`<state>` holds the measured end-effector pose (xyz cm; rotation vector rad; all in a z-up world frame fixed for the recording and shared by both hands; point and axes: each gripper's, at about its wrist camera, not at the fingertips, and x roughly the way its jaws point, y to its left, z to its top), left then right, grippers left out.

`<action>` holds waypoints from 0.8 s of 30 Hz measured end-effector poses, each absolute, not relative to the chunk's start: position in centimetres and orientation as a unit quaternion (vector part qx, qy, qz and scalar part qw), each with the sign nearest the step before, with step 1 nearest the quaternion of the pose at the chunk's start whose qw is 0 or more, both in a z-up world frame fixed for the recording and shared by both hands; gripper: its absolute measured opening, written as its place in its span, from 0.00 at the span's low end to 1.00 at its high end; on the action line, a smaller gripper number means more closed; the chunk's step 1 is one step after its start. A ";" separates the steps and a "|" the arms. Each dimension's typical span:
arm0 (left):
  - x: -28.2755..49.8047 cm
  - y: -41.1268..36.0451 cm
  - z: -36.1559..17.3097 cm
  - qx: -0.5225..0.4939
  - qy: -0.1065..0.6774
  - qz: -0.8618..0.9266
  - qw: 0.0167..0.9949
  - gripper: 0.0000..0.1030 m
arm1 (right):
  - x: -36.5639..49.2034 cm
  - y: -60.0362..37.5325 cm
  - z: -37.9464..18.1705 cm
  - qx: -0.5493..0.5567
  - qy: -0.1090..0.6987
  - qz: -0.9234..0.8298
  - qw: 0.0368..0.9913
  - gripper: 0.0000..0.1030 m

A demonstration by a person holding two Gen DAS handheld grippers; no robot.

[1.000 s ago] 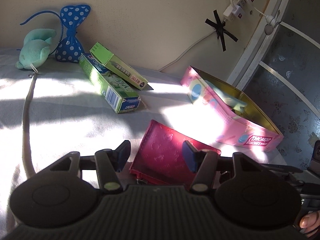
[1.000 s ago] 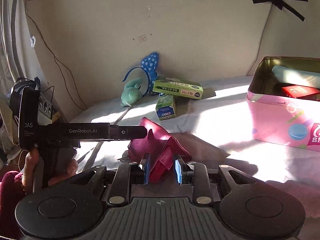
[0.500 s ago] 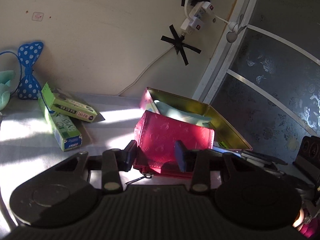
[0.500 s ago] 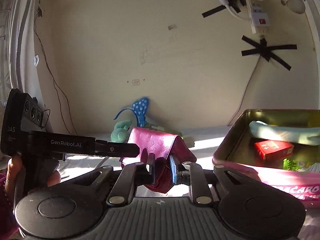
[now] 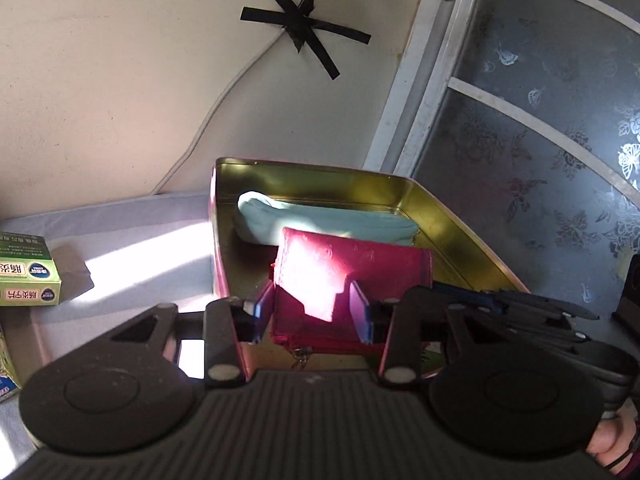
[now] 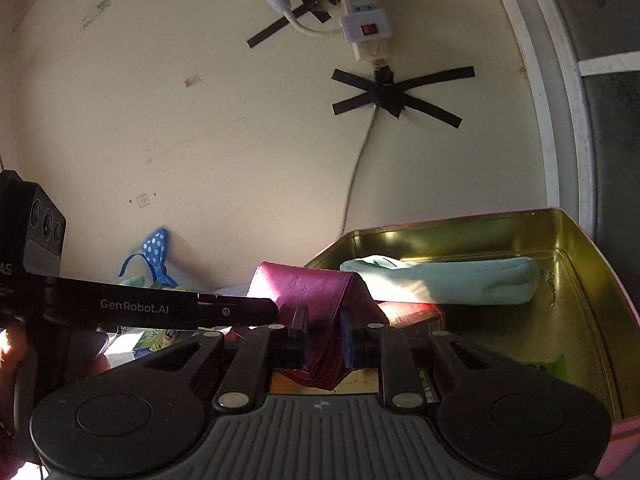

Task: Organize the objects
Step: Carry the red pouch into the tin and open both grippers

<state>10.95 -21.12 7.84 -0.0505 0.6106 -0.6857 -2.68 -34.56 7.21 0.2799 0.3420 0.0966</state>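
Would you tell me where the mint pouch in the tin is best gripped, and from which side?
Grip the mint pouch mid-length, from above, jaws across its narrow width. It lies flat and long against the tin's far wall, with the wallet in front of it.

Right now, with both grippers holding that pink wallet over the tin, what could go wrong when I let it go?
1. The wallet is pinched by the left gripper and right gripper together; releasing one first could make it swing or twist.
2. It hangs near the tin wall, so it might catch the rim.
3. The mint pouch and red box already lie inside; the wallet may land propped on them rather than flat.
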 end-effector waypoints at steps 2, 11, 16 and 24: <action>11.1 -21.2 7.5 -0.017 0.298 -0.323 0.898 0.43 | -1.9 -34.5 6.8 0.131 0.183 0.048 0.973 0.13; 8.8 -21.0 8.0 0.024 0.291 -0.281 0.914 0.43 | -3.9 -34.6 7.4 0.143 0.166 0.008 0.976 0.29; 5.4 -20.4 9.0 0.047 0.263 -0.264 0.927 0.43 | -6.8 -34.6 7.7 0.170 0.151 -0.008 0.974 0.29; 1.6 -17.2 8.6 0.065 0.255 -0.213 0.941 0.44 | -11.0 -32.5 7.6 0.179 0.147 -0.020 0.973 0.29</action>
